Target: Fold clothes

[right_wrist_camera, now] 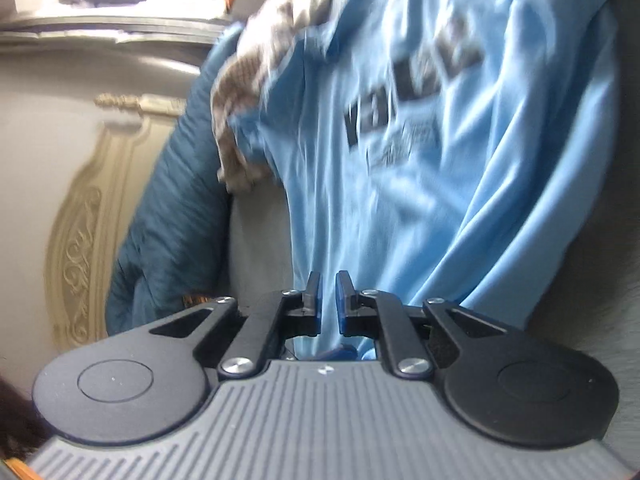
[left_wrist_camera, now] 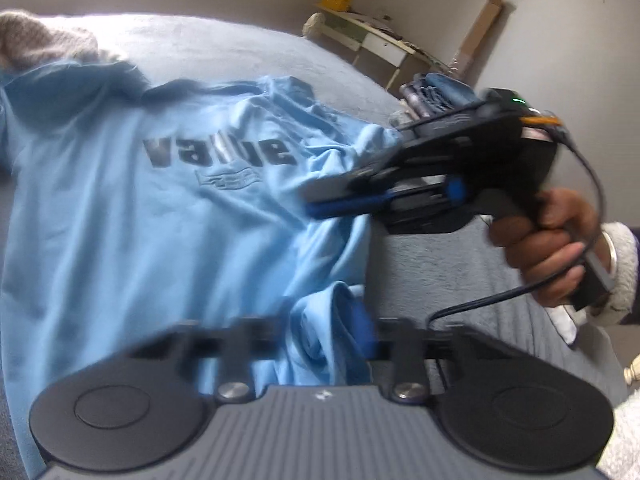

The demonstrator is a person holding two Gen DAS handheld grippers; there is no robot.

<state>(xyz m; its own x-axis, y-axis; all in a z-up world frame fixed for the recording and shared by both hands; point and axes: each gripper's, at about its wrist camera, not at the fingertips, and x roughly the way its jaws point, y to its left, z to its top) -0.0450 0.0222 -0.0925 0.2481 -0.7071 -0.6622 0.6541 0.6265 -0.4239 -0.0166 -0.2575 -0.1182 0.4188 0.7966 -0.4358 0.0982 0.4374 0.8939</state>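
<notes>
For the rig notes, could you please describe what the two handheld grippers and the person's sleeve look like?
Both the left gripper and right gripper have ribbed grey bodies, black round-lobed linkage arms with silver screws, and blue finger pads. Seen side-on, the right one has a black pistol handle, a dark cable and a green light. The sleeve is fluffy white.

I see a big bed point(left_wrist_camera: 240, 44) with a soft grey cover. A light blue shirt point(left_wrist_camera: 120, 220) lies spread on it. A fuzzy grey-brown cloth point(left_wrist_camera: 44, 40) sits by the shirt's top. Folded blue clothes point(left_wrist_camera: 436, 92) rest at the far edge.
</notes>
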